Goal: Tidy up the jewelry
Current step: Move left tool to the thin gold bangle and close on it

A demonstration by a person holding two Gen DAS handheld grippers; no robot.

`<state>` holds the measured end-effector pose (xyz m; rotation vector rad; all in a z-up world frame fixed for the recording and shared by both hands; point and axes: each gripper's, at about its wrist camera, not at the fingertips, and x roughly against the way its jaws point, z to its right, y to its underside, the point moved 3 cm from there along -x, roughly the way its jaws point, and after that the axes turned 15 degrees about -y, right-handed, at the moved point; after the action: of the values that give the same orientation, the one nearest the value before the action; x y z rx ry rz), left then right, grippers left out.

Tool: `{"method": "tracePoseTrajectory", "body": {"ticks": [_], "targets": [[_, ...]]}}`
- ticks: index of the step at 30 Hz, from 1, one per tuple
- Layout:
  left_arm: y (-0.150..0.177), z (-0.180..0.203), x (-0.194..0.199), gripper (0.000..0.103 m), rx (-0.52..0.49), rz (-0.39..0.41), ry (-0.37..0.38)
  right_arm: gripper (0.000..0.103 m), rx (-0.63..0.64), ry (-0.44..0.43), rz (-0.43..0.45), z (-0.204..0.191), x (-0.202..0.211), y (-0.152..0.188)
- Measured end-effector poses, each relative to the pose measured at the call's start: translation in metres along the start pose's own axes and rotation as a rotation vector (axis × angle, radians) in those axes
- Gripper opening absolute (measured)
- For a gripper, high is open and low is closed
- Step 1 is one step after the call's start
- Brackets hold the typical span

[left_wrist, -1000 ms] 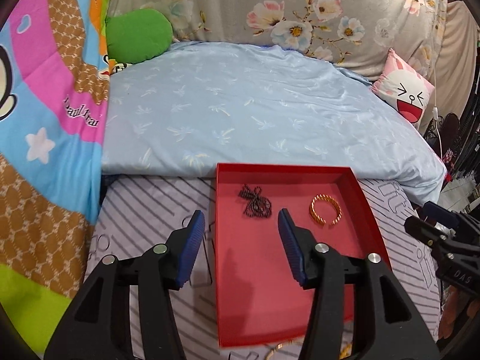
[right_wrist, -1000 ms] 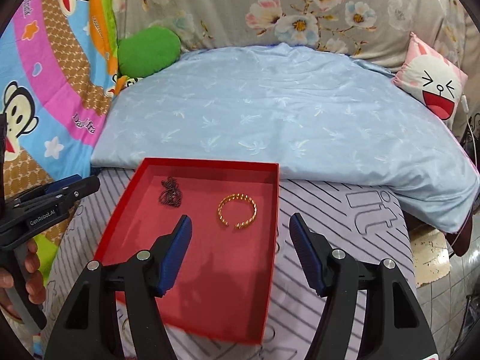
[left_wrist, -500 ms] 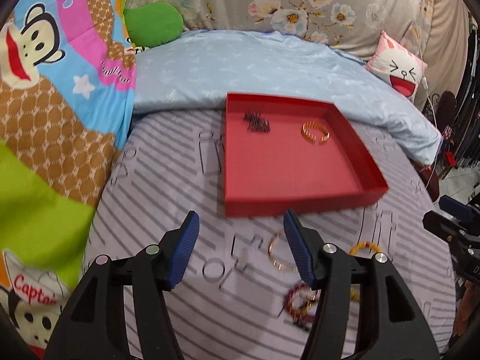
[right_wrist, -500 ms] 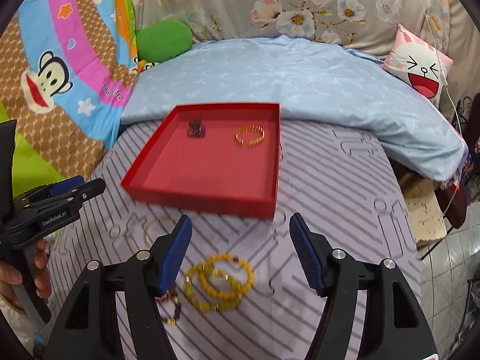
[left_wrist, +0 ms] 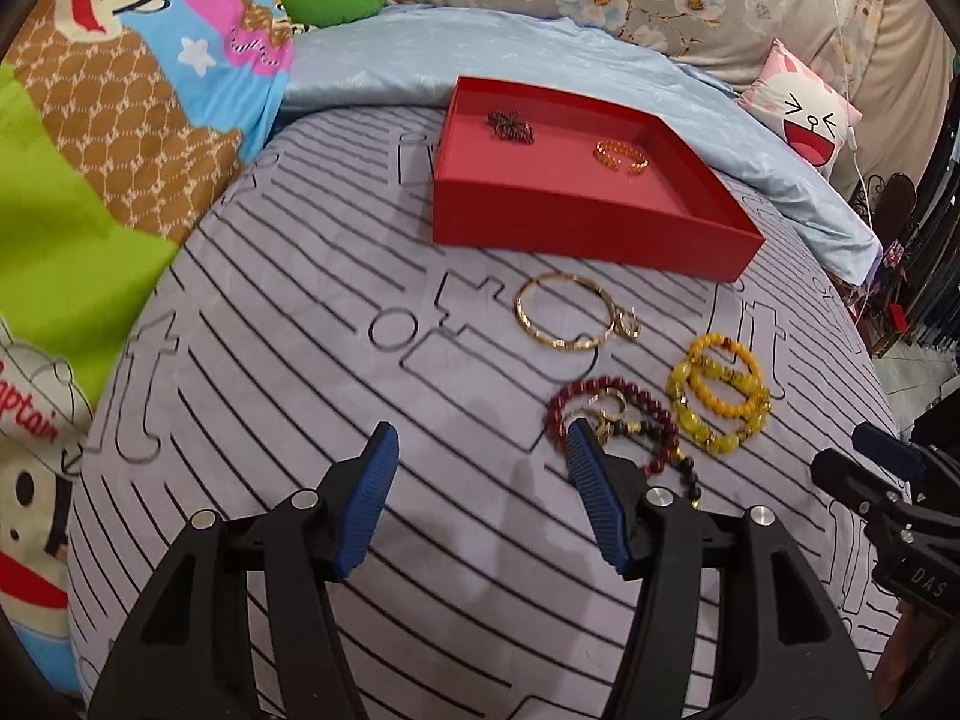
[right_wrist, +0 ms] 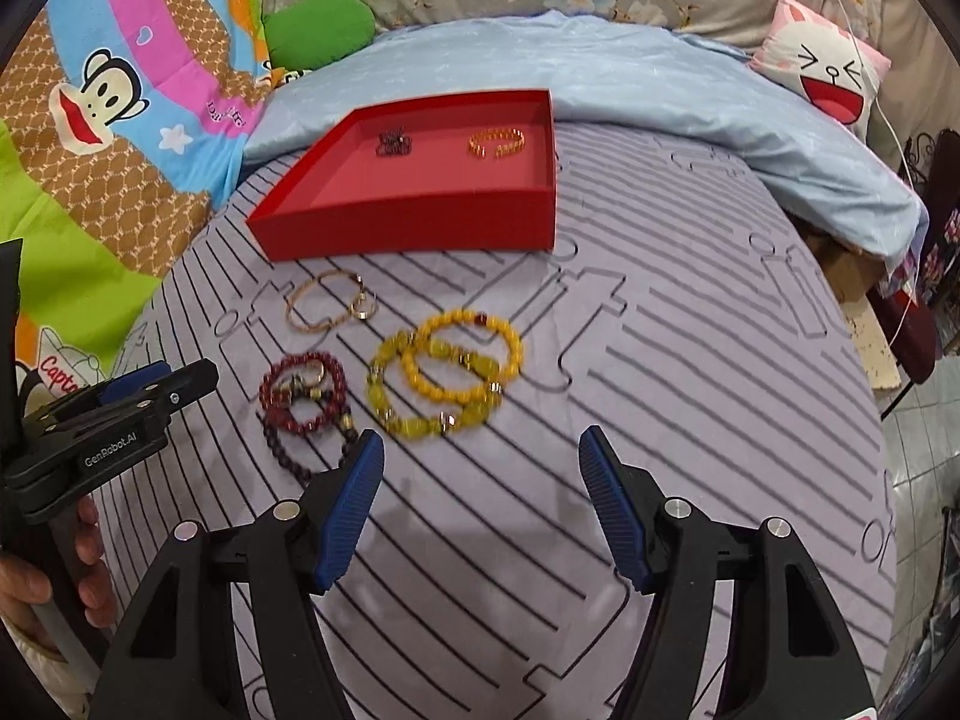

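A red tray (left_wrist: 591, 228) is sitting on the striped sheet (left_wrist: 300, 324), holding a dark chain (left_wrist: 510, 125) and gold bangle (left_wrist: 621, 156). Before the tray are lying a thin bangle (left_wrist: 564, 312), red beads (left_wrist: 612, 420) and yellow beads (right_wrist: 447, 375). Both tongs, left (left_wrist: 480, 468) and right (right_wrist: 480, 474), are gaping wide, gripping nothing. Only the right view is showing "GenRobot.AI" on the left tongs.
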<state>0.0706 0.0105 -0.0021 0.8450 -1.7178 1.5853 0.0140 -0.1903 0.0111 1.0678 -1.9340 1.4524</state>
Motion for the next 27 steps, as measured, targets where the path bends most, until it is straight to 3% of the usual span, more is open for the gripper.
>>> {"method": "tracePoseTrajectory", "body": {"ticks": [10, 27], "targets": [[0.023, 0.003, 0.001, 0.056, 0.015, 0.004, -0.001, 0.065, -0.019, 0.009, -0.015, 0.007, -0.010, 0.020], [0.016, 0.007, -0.006, 0.056, 0.028, 0.004, -0.001, 0.065, -0.042, -0.002, -0.017, 0.015, -0.022, 0.015]]}}
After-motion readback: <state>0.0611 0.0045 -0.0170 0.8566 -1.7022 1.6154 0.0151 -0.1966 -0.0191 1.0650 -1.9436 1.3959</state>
